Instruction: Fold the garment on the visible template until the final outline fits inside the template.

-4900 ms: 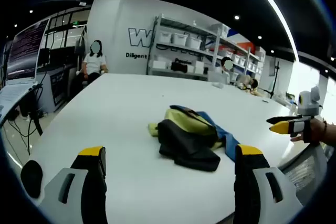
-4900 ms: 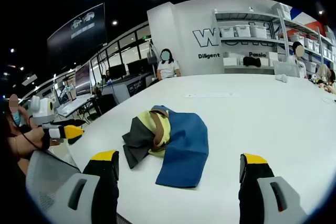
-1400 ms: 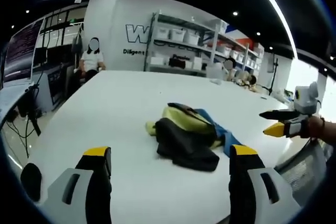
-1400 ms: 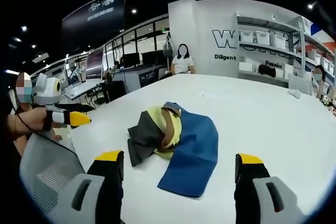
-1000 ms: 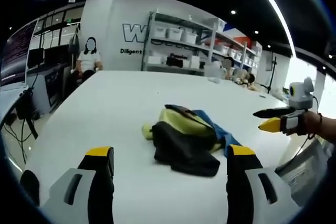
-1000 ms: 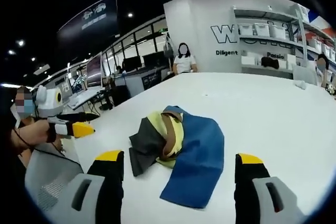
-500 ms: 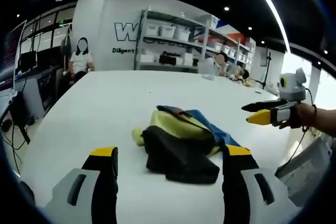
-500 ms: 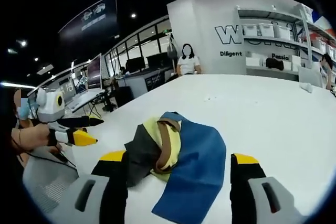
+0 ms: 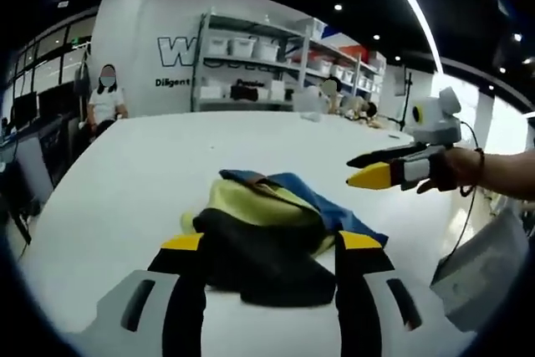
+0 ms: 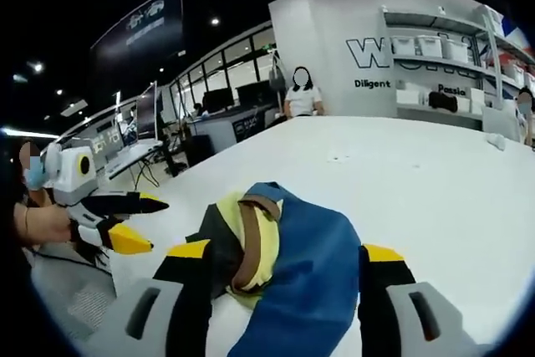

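A crumpled garment in black, yellow and blue lies in a heap on the white table. My left gripper is open, its yellow-tipped jaws on either side of the heap's black near part. The right gripper, held by a hand, comes in from the right with its jaws apart, just above the blue edge. In the right gripper view the garment shows its blue panel nearest, and my right gripper stands open around it. The left gripper hovers open at the left, beside the black part.
The table stretches far back. Shelves with white boxes line the rear wall and a person sits at the far end. Desks with monitors stand at the left. A pale chair back is at the near edge.
Both grippers have closed in on the garment, which now fills the space between each pair of jaws. Each gripper appears larger and nearer in the other's view. The garment has not shifted.
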